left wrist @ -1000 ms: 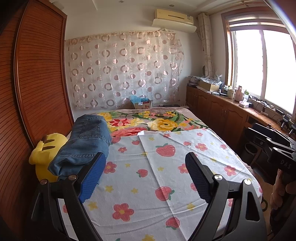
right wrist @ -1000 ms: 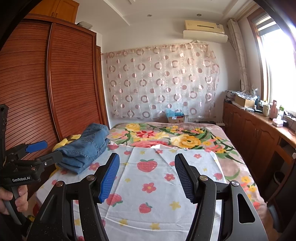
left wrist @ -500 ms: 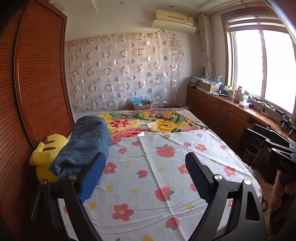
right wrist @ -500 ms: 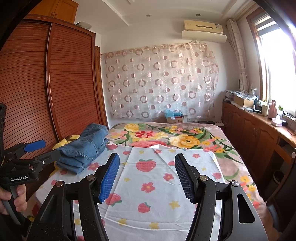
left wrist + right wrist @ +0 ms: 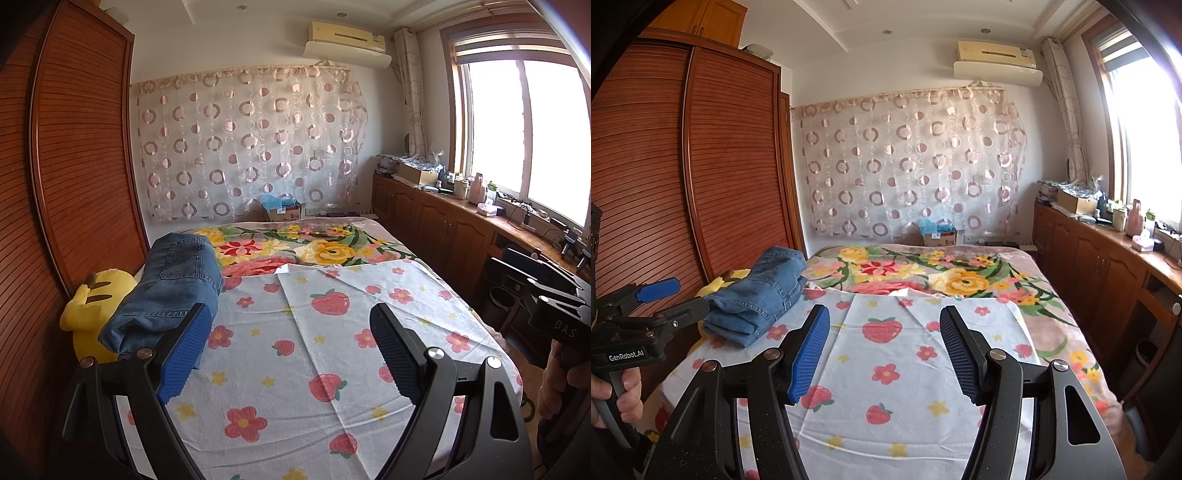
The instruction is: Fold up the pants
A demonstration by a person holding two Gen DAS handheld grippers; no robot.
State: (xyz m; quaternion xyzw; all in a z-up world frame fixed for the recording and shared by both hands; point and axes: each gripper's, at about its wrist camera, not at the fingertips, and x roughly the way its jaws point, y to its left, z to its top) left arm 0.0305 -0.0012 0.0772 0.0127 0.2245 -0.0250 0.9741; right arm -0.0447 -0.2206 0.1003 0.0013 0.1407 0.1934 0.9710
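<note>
Folded blue jeans [image 5: 173,288] lie in a stack at the left edge of the bed, partly on a yellow plush toy [image 5: 90,314]; they also show in the right wrist view [image 5: 764,291]. My left gripper [image 5: 291,328] is open and empty, held above the strawberry-print sheet [image 5: 332,350], to the right of the jeans. My right gripper [image 5: 884,332] is open and empty above the same sheet [image 5: 905,369]. The left gripper also shows from the side at the left of the right wrist view [image 5: 657,306].
A floral blanket [image 5: 314,251] covers the far half of the bed. A wooden wardrobe [image 5: 74,166] stands close on the left. Low cabinets [image 5: 443,229] with clutter run along the right under the window. A cardboard box [image 5: 284,212] sits behind the bed.
Both views have tilted up very slightly; the scene sits a little lower in frame. Both grippers stay open and the jeans have not moved.
</note>
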